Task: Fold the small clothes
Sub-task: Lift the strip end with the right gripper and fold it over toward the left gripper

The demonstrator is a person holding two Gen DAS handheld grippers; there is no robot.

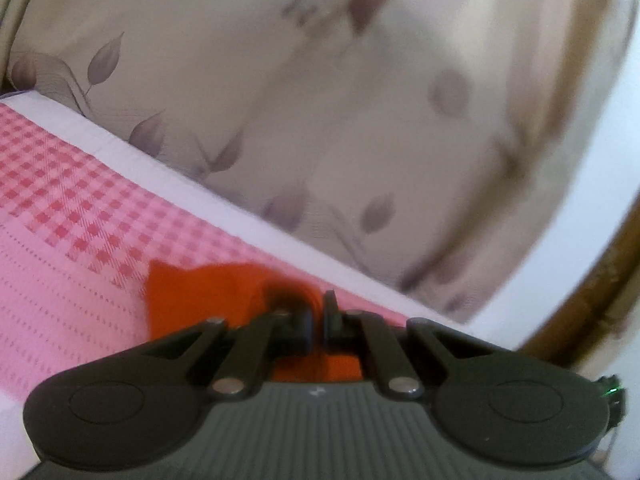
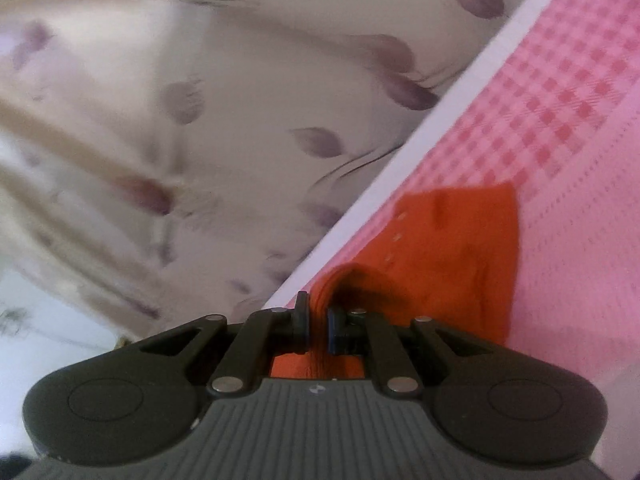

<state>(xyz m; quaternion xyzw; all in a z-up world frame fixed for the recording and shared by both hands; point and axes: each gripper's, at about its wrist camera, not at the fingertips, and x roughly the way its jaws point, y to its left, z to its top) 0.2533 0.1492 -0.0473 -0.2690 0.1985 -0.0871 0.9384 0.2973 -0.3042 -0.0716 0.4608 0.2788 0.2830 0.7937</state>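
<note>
A small orange garment (image 1: pixel 200 296) lies on a pink checked bedcover (image 1: pixel 60 200), lifted at the edge nearest the cameras. My left gripper (image 1: pixel 318 318) is shut on a bunched fold of the orange cloth, which wraps around its fingertips. In the right wrist view the same orange garment (image 2: pixel 460 240) spreads away to the right over the pink bedcover (image 2: pixel 580 160). My right gripper (image 2: pixel 318 328) is shut on a thick gathered edge of it, with orange cloth showing between and below the pads. The rest of the garment under both grippers is hidden.
A white border (image 1: pixel 240 204) runs along the bedcover's far edge. Behind it hangs a cream curtain with purple leaf prints (image 1: pixel 320 100), seen also as the cream curtain (image 2: pixel 200 120) in the right wrist view. Brown wood (image 1: pixel 592 300) shows at the far right.
</note>
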